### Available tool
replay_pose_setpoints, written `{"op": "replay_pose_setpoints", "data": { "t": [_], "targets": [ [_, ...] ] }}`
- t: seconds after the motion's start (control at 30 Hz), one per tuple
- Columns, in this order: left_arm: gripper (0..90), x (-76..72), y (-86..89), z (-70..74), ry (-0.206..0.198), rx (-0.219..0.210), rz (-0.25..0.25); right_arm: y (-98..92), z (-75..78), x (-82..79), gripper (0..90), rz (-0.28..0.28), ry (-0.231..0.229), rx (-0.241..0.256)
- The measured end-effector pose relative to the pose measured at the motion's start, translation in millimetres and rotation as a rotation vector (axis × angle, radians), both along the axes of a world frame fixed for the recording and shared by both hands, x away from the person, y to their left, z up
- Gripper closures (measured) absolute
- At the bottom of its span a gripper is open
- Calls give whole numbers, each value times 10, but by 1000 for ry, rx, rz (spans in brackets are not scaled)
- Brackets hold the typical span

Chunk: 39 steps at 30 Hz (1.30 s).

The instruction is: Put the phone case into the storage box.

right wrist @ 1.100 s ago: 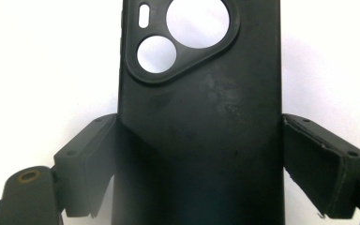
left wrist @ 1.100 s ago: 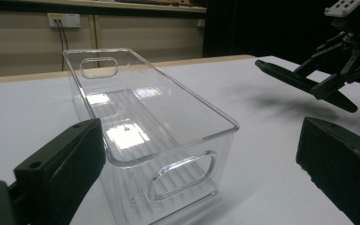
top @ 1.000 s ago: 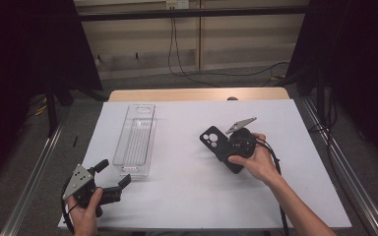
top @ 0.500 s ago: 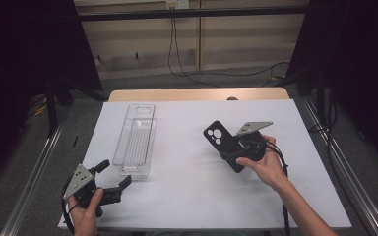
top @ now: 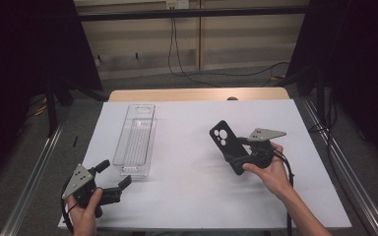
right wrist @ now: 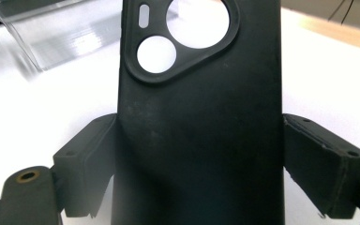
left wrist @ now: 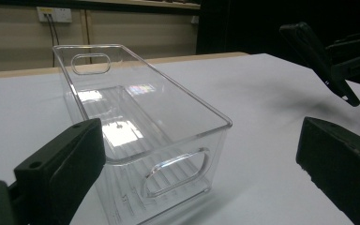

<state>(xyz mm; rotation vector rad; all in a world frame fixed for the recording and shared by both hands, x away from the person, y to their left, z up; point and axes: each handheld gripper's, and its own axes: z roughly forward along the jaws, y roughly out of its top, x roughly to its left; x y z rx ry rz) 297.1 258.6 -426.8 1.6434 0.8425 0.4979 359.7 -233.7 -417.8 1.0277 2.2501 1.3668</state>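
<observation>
A black phone case [top: 223, 136] with round camera cut-outs is held above the white table [top: 187, 196], right of centre. My right gripper [top: 239, 156] is shut on its lower half, a jaw on each long edge; up close the case [right wrist: 197, 117] stands upright between the jaws of the right gripper [right wrist: 201, 164]. A clear plastic bin [top: 138, 140] lies lengthwise at the left. My left gripper [top: 114, 173] rests open near the front left corner, just short of the bin's near end [left wrist: 168, 164]. From there the case [left wrist: 316, 58] shows at the far right.
A wooden strip [top: 197, 94] borders the table's far edge. Metal rails [top: 29, 191] run along both sides of the table. The inside of the bin [left wrist: 122, 117] holds nothing. Cables hang on the wall behind.
My right hand has turned and shifted a little to the right, carrying the phone case with it. The left gripper and the bin have stayed put.
</observation>
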Motion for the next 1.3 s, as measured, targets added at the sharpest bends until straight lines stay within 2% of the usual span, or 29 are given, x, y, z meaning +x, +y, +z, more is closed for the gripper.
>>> {"op": "replay_pose_setpoints", "data": {
  "t": [0.23, 0.43, 0.5, 0.7, 0.83, 0.93, 1.03, 1.17, 1.3],
  "targets": [
    [17, 2, -39, 12, 0, 0, -21, -61, -64, -62, 146, 8, -74, 71],
    [17, 27, -76, -4, 24, 7, -59, -84, -71, -102, 145, 12, -110, 105],
    [17, 28, -94, -2, 24, 17, -72, -83, -88, -111, 145, 32, -108, 112],
    [17, 25, -129, 8, 16, 20, -98, -79, -95, -192, 145, 42, -139, 126],
    [17, 53, -166, 35, 21, 10, -94, -69, -55, -255, 144, 42, -147, 145],
    [17, 62, -230, 62, 10, 8, -114, -60, -46, -324, 144, 47, -142, 134],
    [17, 60, -286, 51, 28, -9, -141, -66, -55, -396, 144, 46, -138, 133],
    [17, 68, -344, 55, 14, 19, -176, -59, -115, -463, 144, 60, -132, 157],
    [17, 60, -395, 53, 17, 17, -183, -31, -132, -511, 143, 87, -134, 165]
  ]
}}
